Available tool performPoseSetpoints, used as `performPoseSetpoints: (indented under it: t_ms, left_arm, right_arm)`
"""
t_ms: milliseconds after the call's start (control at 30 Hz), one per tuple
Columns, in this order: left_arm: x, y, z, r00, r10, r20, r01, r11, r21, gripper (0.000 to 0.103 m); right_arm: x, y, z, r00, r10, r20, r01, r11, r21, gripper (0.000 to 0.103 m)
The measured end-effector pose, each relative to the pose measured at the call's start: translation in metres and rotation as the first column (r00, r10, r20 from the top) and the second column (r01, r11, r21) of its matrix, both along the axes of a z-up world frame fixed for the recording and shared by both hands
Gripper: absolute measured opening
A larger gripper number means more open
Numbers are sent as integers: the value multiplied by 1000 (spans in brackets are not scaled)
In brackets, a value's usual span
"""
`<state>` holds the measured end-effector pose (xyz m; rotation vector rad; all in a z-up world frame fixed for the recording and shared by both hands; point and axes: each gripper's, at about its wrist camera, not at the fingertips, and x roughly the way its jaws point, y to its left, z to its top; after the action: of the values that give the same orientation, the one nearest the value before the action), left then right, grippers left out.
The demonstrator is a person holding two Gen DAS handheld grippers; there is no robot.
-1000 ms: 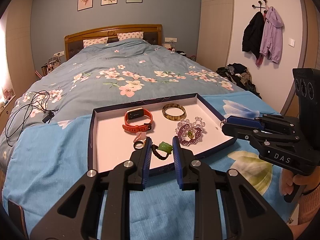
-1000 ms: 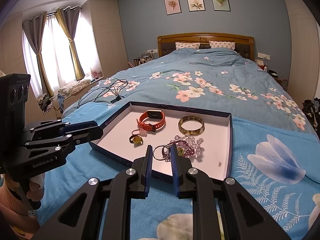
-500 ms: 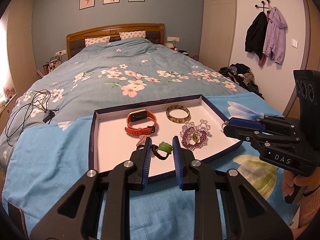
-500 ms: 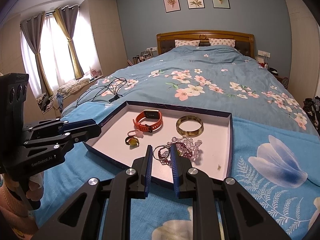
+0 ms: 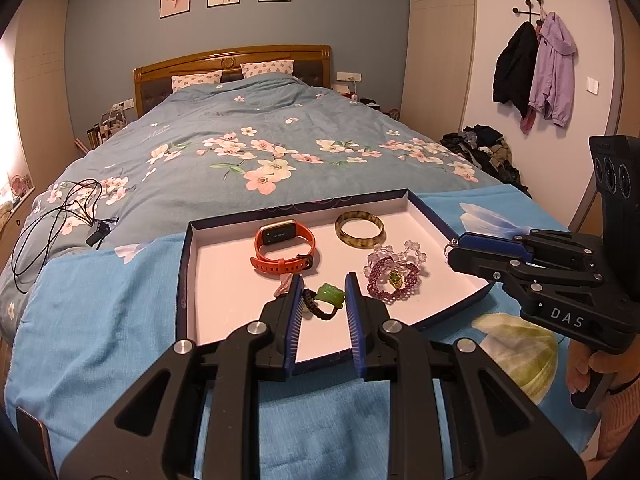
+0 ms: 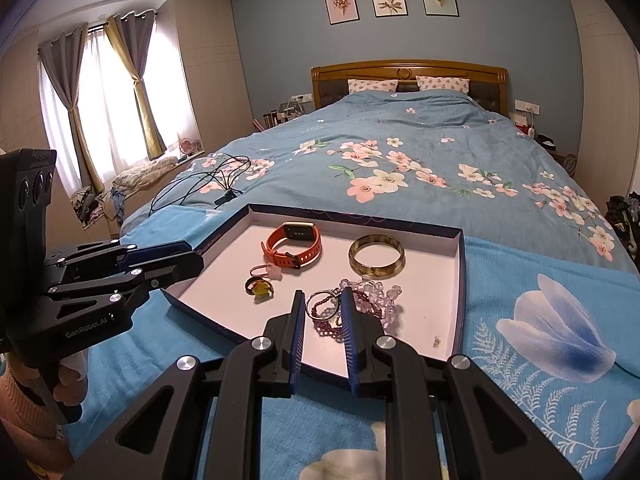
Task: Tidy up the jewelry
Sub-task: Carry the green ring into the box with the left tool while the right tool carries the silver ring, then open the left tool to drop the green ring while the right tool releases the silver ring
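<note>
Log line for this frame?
left gripper: shut on pendant | right gripper: shut on ring | tray: watch, bangle, beads

All the jewelry's lying flat in a shallow navy-rimmed, white-floored box lid (image 5: 436,216): orange smartwatch (image 5: 283,249), brownish marbled bangle (image 5: 359,229), tangled purple-and-clear bead bracelets (image 5: 394,271), green jade pendant on black cord (image 5: 330,295), yellow-stone ring (image 6: 260,288).

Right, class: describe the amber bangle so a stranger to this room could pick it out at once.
Find the shallow dark-rimmed tray at the foot of the flowered bed. The amber bangle lies flat near its far edge, right of the orange watch. Unlike the beaded bracelets just in front, it is one smooth, rigid, mottled brown hoop.
</note>
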<state>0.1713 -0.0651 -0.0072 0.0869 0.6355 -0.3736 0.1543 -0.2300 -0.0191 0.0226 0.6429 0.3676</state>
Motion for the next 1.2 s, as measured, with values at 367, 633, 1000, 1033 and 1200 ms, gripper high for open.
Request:
performPoseSetpoints:
  t_ms: [367,633,1000,1033,1200]
  left_arm:
    - [3,-1,-2,1000,4,-5,-4,1000,3,21]
    - [7,-1,-4,1000,8,-7,-8,1000,5,21]
    - [14,-1,-10,1000,18,-15,-18,1000,14,21]
    - [16,-1,-12,1000,19,-18,-18,1000,15,21]
    - [20,-2,-17,999,19,-37,-18,1000,15,21]
  right_arm:
    - [4,1,-3,1000,-3,-6,3,1000,0,16]
    - [5,1,-3,1000,-4,-6,4,1000,-1,16]
    - [12,0,-10,1000,-7,-22,6,1000,-4,14]
    - [13,1,-10,1000,-6,-22,5,1000,-4,14]
    - [16,-2,-14,999,-6,-35,6,1000,-5,12]
